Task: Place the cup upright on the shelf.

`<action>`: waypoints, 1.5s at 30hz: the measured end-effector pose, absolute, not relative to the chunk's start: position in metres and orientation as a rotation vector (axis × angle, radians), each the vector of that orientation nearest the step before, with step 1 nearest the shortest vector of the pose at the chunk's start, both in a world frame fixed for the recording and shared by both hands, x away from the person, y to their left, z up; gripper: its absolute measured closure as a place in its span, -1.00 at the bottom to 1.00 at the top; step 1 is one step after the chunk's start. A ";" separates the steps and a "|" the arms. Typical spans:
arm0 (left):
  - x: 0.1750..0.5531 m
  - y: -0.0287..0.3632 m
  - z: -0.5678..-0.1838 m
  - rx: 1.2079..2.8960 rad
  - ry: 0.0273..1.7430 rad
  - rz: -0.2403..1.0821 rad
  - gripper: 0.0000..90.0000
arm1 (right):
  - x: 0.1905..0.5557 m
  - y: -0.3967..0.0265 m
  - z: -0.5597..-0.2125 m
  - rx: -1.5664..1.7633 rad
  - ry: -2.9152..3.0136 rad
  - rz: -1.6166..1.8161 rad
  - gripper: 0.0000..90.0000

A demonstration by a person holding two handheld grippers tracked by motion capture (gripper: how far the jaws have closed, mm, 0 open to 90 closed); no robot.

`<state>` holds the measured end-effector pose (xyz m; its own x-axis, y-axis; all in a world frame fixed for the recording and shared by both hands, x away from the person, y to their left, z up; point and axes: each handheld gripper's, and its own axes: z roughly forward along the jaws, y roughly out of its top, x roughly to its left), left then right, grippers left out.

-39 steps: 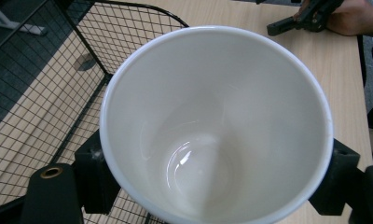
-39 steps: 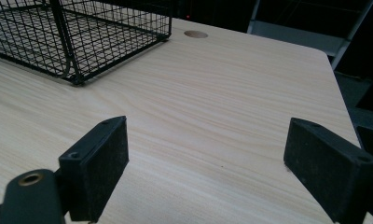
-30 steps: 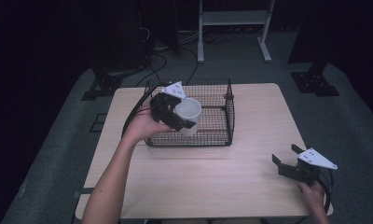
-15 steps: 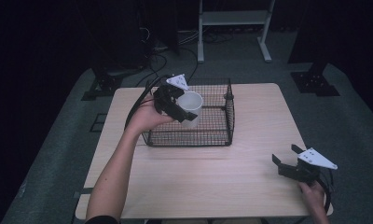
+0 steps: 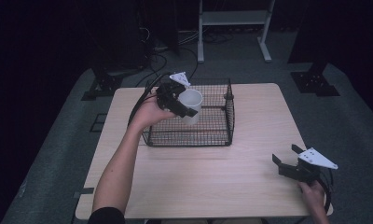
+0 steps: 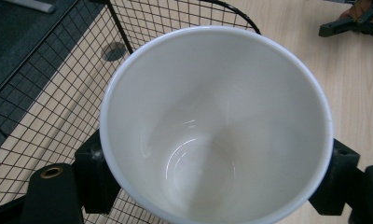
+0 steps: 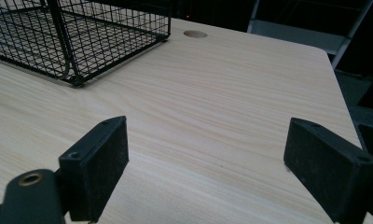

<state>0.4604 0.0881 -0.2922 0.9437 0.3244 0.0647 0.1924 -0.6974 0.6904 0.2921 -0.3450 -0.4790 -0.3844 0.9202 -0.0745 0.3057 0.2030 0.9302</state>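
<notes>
White cup (image 5: 190, 105) is held above the wire basket (image 5: 212, 135), pinched across its outer wall by the left gripper (image 5: 181, 103); it appears rigid, glossy, likely slippery and breakable, so grip below the rim; right gripper (image 5: 287, 160) rests spread, empty

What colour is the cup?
White, inside and out. The cup shows best in the left gripper view.

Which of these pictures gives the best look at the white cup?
The left gripper view: the white cup is seen close up from above, empty inside, clamped between the black jaws. The high view shows the cup small, held by the left gripper over the wire basket.
</notes>
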 end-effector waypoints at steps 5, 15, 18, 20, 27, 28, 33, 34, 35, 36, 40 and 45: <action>0.468 0.082 -0.297 2.379 0.367 0.231 -0.54 | 0.292 -0.345 -0.479 1.143 1.819 1.181 -0.71; 0.486 0.078 -0.314 2.389 0.404 0.199 -0.54 | 0.292 -0.345 -0.479 1.145 1.817 1.187 -0.71; 0.490 0.077 -0.318 2.398 0.414 0.192 -0.54 | 0.292 -0.345 -0.479 1.145 1.818 1.186 -0.71; 0.493 0.077 -0.322 2.406 0.418 0.192 -0.54 | 0.292 -0.346 -0.479 1.147 1.817 1.188 -0.71; 0.502 0.076 -0.330 2.390 0.438 0.215 -0.54 | 0.292 -0.346 -0.479 1.152 1.813 1.194 -0.71; 0.503 0.076 -0.331 2.386 0.441 0.214 -0.54 | 0.292 -0.346 -0.479 1.154 1.813 1.195 -0.71; 0.508 0.077 -0.335 2.375 0.451 0.205 -0.54 | 0.292 -0.347 -0.479 1.158 1.809 1.197 -0.71; 0.509 0.077 -0.335 2.379 0.452 0.200 -0.54 | 0.292 -0.347 -0.479 1.159 1.809 1.196 -0.71; 0.509 0.077 -0.336 2.380 0.456 0.196 -0.54 | 0.292 -0.347 -0.479 1.161 1.808 1.195 -0.71; 0.510 0.077 -0.338 2.380 0.453 0.196 -0.54 | 0.292 -0.347 -0.479 1.161 1.808 1.196 -0.71; 0.514 0.076 -0.342 2.382 0.459 0.186 -0.54 | 0.292 -0.347 -0.479 1.165 1.806 1.194 -0.71; 0.517 0.074 -0.348 2.389 0.459 0.175 -0.54 | 0.292 -0.347 -0.479 1.166 1.804 1.196 -0.71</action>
<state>0.5171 0.0740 -0.3483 0.9285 0.3713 0.0023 0.2787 -0.7009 0.6565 0.2924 -0.3473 -0.4790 -0.3762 0.9250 -0.0536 0.3108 0.1805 0.9332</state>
